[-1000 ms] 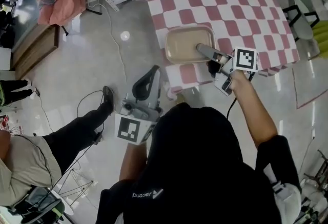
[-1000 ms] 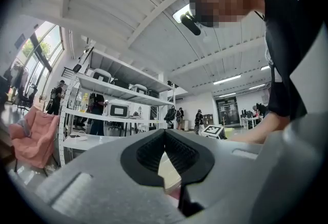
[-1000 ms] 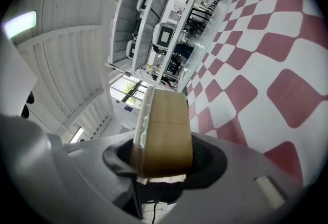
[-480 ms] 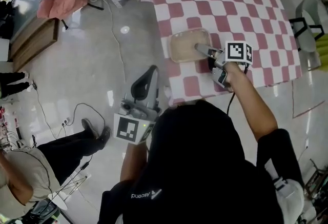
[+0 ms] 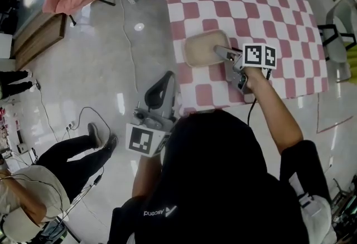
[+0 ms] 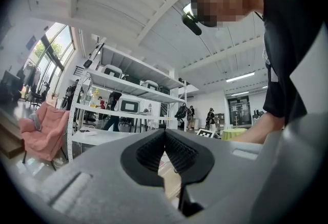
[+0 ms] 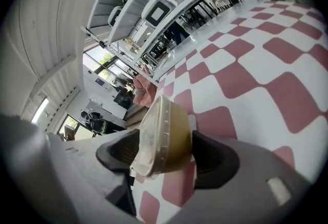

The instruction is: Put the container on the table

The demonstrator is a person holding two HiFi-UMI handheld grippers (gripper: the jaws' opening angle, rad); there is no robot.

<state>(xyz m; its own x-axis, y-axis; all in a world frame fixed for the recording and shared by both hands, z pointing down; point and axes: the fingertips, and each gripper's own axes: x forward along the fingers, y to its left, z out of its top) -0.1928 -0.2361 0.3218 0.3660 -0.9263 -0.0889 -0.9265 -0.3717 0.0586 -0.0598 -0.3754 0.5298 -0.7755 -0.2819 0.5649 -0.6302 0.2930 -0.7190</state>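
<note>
In the head view, the beige, round-cornered plastic container with a cloudy lid (image 5: 203, 50) now lies well in from the near edge of the table covered in a pink-and-white checked cloth (image 5: 268, 8), towards its left side, where a second ago it was just at that edge. The right gripper (image 5: 222, 53) reaches onto its right end, which suggests the placing itself is as good as done and only the release and withdrawal remain. The left gripper (image 5: 165, 76) hangs off the table above the pale floor, taking no part. From here the right gripper's jaws cover the container's end, so it is unclear whether it sits flat on the cloth, and the person's dark head and shoulders block the lower picture. In the left gripper view the ribbed black pads are pressed together with nothing between them. It looks out level at white shelving (image 6: 128, 95) and distant people, and neither table nor container shows in it. In the right gripper view the jaws are opening with the container between them, its lid rim towards the left pad and its beige body just beside the right one, so the hold looks to be letting go. The gripper's grey body cuts off the container's underside, and the cloudy lid hides its contents.
</note>
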